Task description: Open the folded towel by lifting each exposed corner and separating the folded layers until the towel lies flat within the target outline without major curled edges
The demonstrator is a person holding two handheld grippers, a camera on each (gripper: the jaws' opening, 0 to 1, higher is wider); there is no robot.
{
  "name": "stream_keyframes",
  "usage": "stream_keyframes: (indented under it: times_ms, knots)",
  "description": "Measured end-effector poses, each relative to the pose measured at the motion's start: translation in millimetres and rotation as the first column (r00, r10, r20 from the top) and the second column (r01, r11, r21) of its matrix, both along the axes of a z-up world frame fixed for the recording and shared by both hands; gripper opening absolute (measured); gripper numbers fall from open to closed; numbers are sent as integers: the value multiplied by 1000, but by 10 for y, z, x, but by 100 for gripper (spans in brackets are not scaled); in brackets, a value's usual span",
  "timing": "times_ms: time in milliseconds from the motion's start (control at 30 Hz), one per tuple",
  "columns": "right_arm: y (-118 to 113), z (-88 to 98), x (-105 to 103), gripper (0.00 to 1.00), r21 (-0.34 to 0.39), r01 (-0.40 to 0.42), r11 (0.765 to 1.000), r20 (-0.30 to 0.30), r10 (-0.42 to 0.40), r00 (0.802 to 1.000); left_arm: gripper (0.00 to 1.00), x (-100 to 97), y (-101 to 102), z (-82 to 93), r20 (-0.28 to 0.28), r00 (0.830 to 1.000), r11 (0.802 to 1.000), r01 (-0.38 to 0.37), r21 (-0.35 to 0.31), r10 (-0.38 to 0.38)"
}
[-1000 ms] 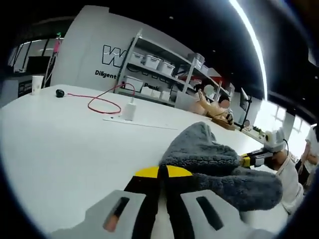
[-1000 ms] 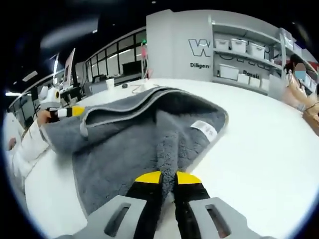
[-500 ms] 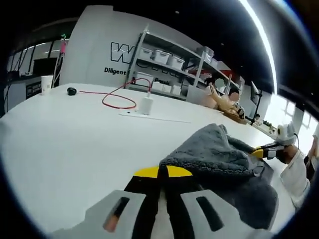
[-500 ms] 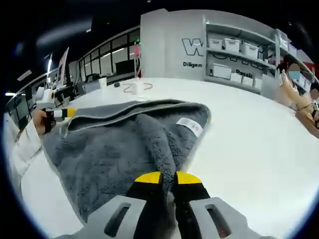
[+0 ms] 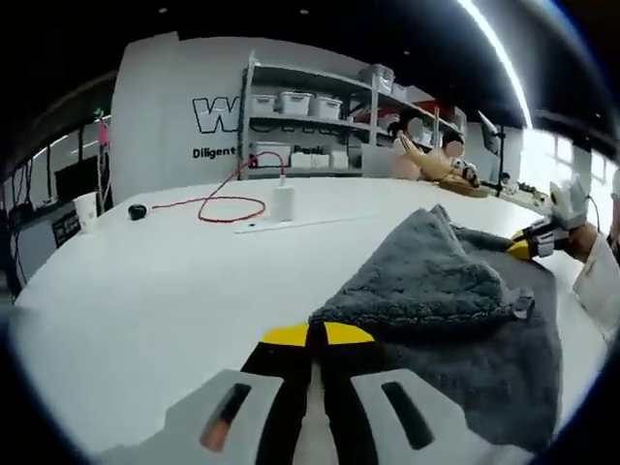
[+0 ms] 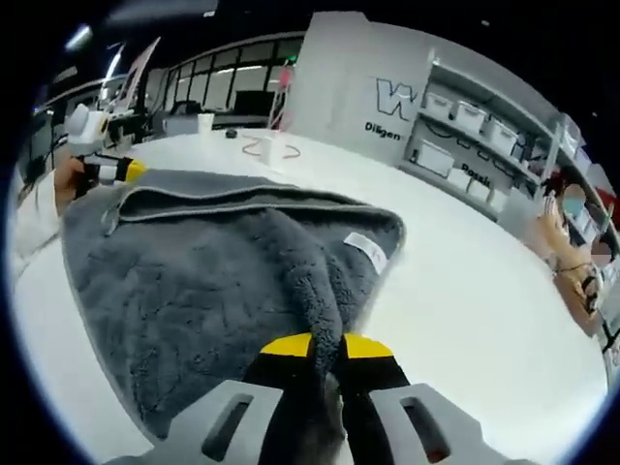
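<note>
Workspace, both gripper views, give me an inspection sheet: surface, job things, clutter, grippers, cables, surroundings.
Surface: white table, bare around the towel; no target outline visible.
Job's things: grey towel, partly opened, layers bunched, a fold along its far edge, white label facing up.
Clutter: white charger block, paper cup, small black item.
Grippers: left gripper shut on a towel edge; right gripper shut on a towel ridge.
Cables: red cable looping across the table to the charger block.
Surroundings: shelves with white bins, grey wall with lettering, a person's hand beyond the table.
</note>
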State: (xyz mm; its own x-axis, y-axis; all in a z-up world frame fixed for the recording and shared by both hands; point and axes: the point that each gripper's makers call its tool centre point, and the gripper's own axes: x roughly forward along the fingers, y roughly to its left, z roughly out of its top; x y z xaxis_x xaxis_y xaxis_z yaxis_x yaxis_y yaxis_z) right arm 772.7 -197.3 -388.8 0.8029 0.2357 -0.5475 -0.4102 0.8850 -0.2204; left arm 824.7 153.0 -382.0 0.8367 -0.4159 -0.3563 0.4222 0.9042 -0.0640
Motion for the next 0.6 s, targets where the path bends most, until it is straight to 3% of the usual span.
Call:
stream_keyframes:
  times_ms: [100,267,433,533,600]
  knots:
    - [17,7,31,4,-70,-15,997,15,16,1000,2,66,23,-1,43,999,995,-9,96,5]
    - [23,-7,90,5,-160,-20,987,28,25,999,2,121,21,-18,67,998,992,-23,123,15]
    - [-27,15,93,10,-132,15,991,27,-11,1000,6,93,47,20,36,999,999,-27,22,26]
    - [-113,57,93,21,-110,56,992,36,-53,998,14,47,58,107,38,999,999,9,-35,-8]
    - [-163,87,93,30,-119,80,990,48,-74,996,22,21,65,242,72,997,994,16,-104,-9]
